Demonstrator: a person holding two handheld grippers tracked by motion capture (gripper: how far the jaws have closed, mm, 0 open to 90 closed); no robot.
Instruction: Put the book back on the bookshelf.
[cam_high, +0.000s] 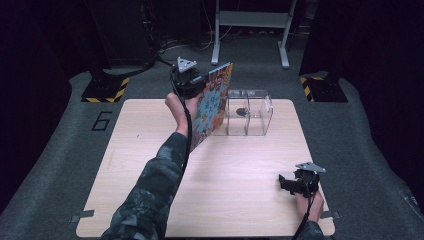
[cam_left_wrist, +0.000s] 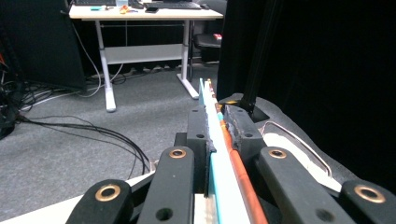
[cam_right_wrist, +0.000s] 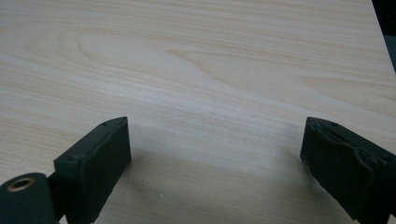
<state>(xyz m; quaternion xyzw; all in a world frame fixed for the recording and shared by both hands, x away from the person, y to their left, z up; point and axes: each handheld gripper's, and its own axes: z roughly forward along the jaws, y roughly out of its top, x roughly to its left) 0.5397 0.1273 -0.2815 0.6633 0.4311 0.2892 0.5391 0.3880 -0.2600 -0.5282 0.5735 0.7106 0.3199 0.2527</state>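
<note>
1. Right gripper (cam_high: 295, 184): positioned near the front right corner of the table (cam_high: 150, 200), held by the person's right hand (cam_high: 310, 205). In the right gripper view its two black jaws stand wide apart with bare wood grain between them; nothing is held. The gripper points left across the tabletop.

2. Left forearm: a camouflage-pattern sleeve (cam_high: 150, 195) runs from the bottom edge of the high view up toward the table's far half. A black cable (cam_high: 189, 135) trails along the arm.

3. Left gripper (cam_high: 192, 80): raised above the table's far edge, carrying a grey three-cornered plate (cam_high: 185, 64) on top. Its jaws are clamped together on the top edge of a book (cam_high: 212, 102).

4. Book appearance: thin, flat, rectangular. The cover is brightly coloured, with a blue ground and orange, red and yellow patterning. In the left gripper view the clamped edge (cam_left_wrist: 219, 140) shows a light turquoise band beside a narrow orange-red strip, pinched between the two pads.

5. Book position: it hangs on edge, tilted, its lower corner near the tabletop, just left of a clear plastic box (cam_high: 247, 112).

6. Clear plastic box: stands at the table's far edge, with an inner divider and a small dark item (cam_high: 240, 111) inside.
</note>
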